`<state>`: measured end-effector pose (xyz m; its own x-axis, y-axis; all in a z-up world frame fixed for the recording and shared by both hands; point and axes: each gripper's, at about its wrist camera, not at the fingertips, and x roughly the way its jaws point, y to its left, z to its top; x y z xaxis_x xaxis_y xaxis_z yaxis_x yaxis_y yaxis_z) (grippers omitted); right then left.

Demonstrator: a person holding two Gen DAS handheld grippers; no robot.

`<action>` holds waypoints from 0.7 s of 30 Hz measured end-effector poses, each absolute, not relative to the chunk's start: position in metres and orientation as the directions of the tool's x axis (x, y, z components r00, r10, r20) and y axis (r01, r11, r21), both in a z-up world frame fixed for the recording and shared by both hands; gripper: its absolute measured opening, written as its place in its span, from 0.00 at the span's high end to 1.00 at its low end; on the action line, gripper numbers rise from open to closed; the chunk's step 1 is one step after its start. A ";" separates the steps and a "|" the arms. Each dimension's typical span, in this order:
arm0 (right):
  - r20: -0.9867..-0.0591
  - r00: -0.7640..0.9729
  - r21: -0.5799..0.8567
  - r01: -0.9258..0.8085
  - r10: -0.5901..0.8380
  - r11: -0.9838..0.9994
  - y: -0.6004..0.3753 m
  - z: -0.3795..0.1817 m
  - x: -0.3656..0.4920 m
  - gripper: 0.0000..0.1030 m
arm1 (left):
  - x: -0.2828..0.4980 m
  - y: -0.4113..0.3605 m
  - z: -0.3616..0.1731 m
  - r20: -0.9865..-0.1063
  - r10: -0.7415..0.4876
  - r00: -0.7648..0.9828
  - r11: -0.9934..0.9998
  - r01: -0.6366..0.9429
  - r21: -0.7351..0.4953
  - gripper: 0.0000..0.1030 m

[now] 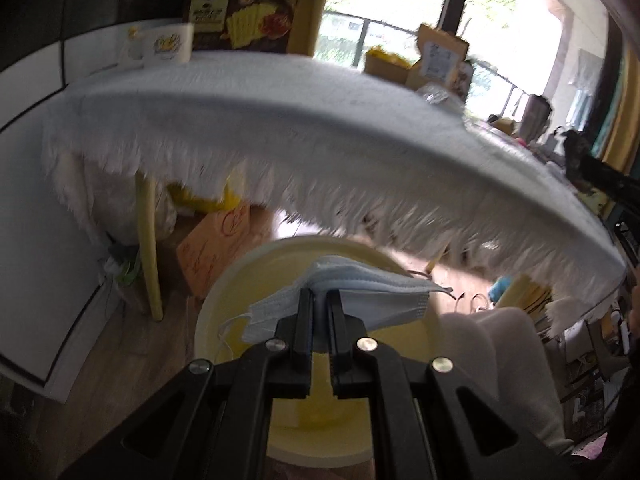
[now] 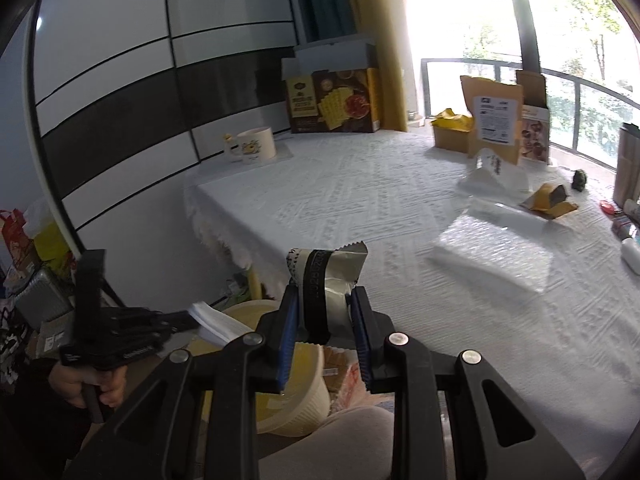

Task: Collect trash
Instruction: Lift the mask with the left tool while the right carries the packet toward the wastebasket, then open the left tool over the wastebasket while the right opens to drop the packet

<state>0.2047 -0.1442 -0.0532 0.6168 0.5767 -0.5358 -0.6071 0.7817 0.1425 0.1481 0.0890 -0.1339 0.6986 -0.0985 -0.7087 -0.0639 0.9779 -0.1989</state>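
Left gripper [image 1: 319,294] clamped on a pale blue pleated face mask [image 1: 352,294], held above the round cream plastic bin [image 1: 224,300] on the floor. Right gripper [image 2: 325,300] pinching a crumpled silver and black foil wrapper [image 2: 326,280] beside the edge of the white-clothed table [image 2: 360,200]. Farther back, a brown biscuit box [image 2: 334,100].

Take the table [image 2: 360,200] as your landmark. At its far edge a box [image 2: 334,100] stands, with a mug [image 2: 256,145] to its left. On its right part lies a plastic sheet [image 2: 494,256]. Below its near edge stands a bin [image 1: 320,356]; your left gripper [image 1: 320,300] holds a mask [image 1: 340,292] over it, and your right gripper [image 2: 324,304] holds a wrapper [image 2: 328,276] above the table's near edge.
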 end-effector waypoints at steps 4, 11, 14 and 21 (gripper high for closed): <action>-0.549 0.598 0.144 -0.621 0.585 0.770 -0.132 -0.061 0.203 0.77 | 0.153 0.099 -0.149 -0.743 -0.087 0.664 0.974 -0.102 -0.205 0.90; -0.572 0.569 0.138 -0.644 0.591 0.753 -0.115 -0.069 0.208 0.77 | 0.151 0.107 -0.157 -0.746 -0.124 0.654 0.954 -0.127 -0.270 0.51; -0.584 0.553 0.139 -0.654 0.595 0.744 -0.107 -0.074 0.210 0.77 | 0.149 0.110 -0.157 -0.742 -0.126 0.658 0.952 -0.129 -0.276 0.50; -0.615 0.497 0.147 -0.690 0.612 0.708 -0.083 -0.090 0.210 0.77 | 0.141 0.122 -0.144 -0.719 -0.118 0.685 0.946 -0.144 -0.292 0.50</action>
